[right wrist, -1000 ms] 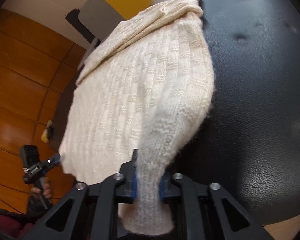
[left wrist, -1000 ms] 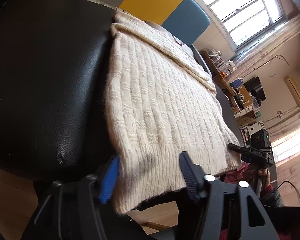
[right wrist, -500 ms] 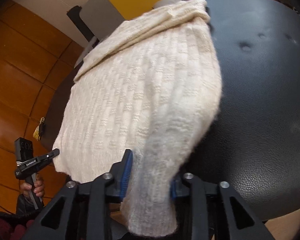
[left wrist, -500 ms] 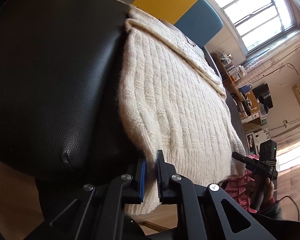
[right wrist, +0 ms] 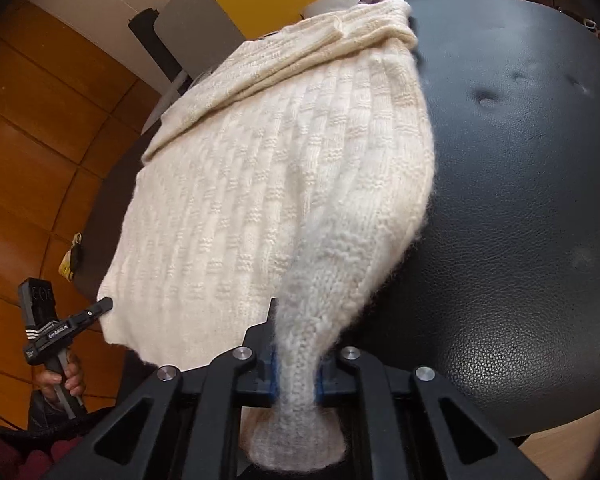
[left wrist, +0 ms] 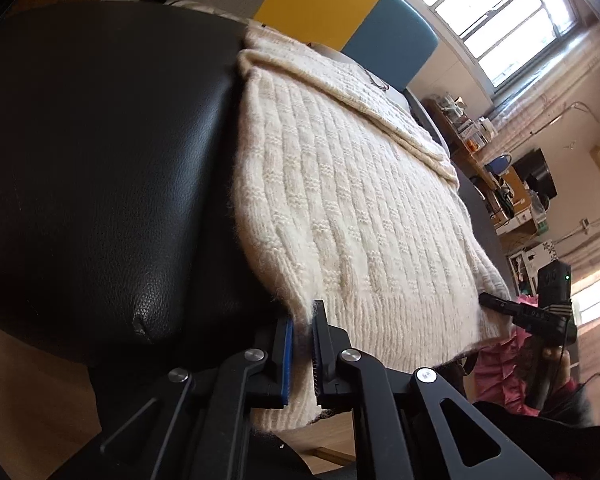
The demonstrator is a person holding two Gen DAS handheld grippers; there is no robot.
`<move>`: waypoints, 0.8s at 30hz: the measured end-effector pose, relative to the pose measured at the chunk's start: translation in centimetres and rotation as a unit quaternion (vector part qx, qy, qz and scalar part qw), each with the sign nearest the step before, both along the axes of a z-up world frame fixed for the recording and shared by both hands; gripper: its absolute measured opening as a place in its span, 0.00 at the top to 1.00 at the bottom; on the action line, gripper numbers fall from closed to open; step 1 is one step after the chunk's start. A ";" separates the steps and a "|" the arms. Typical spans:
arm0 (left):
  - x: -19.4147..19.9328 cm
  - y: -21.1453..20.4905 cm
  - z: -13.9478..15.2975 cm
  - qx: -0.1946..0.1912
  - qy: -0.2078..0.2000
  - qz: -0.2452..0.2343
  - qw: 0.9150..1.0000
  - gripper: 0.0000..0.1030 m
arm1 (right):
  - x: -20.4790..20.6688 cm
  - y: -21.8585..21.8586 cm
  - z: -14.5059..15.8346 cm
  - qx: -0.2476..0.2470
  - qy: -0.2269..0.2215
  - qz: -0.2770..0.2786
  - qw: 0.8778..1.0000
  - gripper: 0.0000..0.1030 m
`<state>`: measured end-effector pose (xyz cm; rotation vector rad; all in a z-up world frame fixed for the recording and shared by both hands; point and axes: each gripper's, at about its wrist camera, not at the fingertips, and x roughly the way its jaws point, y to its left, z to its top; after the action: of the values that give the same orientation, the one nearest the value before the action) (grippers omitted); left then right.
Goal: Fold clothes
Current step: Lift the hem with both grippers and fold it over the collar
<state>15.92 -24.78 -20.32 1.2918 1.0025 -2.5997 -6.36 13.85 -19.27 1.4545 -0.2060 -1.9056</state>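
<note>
The left gripper (left wrist: 303, 354), wide open around the sweater's (left wrist: 348, 208) hem 1 second ago, has just been closing and now pinches it, while the right gripper (right wrist: 296, 368) loosened briefly and has just closed again on its bunched corner.

From my feed: bright window (left wrist: 496, 20) top right, cluttered shelves (left wrist: 500, 184) below it, wood-panelled wall (right wrist: 40, 140), yellow and blue panels (left wrist: 340, 12) behind.

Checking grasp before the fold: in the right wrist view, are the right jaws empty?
No: the right gripper has its jaws clamped on the bunched hem of the cream knit sweater lying on the black leather seat.
</note>
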 end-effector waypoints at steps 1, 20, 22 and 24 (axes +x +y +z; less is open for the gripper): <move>0.0 -0.1 0.1 0.007 0.005 0.004 1.000 0.94 | -0.1 0.1 0.4 -0.011 0.001 -0.001 1.000 0.90; -7.5 -7.3 11.3 0.107 0.206 0.024 0.972 0.94 | -8.2 -3.9 11.8 -0.180 0.112 0.013 0.977 0.90; -9.7 -8.4 12.8 0.099 0.216 0.023 0.971 0.94 | -10.5 -4.7 12.8 -0.187 0.121 0.009 0.975 0.90; -12.5 -9.6 14.3 0.081 0.224 0.025 0.971 0.94 | -13.4 -5.6 13.2 -0.187 0.124 -0.002 0.975 0.90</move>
<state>3.47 -34.43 -5.99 0.6944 1.3113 -2.8863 -19.77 8.23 -6.03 0.9600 -0.4238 -1.9057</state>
